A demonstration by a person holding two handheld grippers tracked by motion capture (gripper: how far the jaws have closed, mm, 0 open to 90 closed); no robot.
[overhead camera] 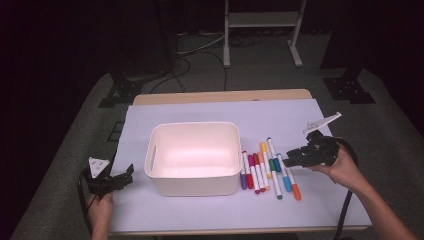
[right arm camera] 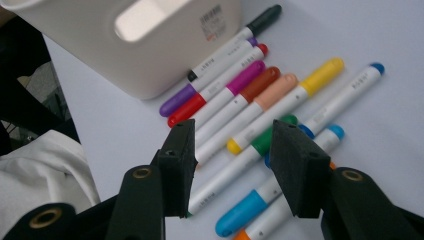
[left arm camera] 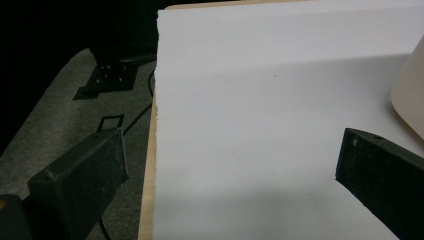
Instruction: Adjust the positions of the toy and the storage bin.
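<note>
White paper covers the bench [overhead camera: 150, 210], and the work in hand is the pickup of a marker for the bin.

Near edge: the left tongs [overhead camera: 122, 179] rest low at the near left corner, jaws wide apart and holding nothing. In the left gripper view the left tongs straddle bare paper, with the wall of the white plastic bin [left arm camera: 410, 95] at the right.

Middle: the right tongs [overhead camera: 295, 157] hover at the right end of the row of markers [overhead camera: 267, 170], jaws opened to a medium gap and holding nothing. In the right gripper view the green-capped marker [right arm camera: 240, 165] lies in line with that gap, just beyond the fingertips; the blue marker [right arm camera: 260, 205] lies beside it.

The row lies on the paper just right of the bin [overhead camera: 192, 157], the purple marker [overhead camera: 243, 177] nearest its wall. Each marker's long axis runs near to far. The jaws close across that axis, which suits a grasp on the barrel.

The right tongs are much the nearer to the markers; the left tongs stand on the far side of the bin. Judgement: lower the right tongs, close on one barrel.
</note>
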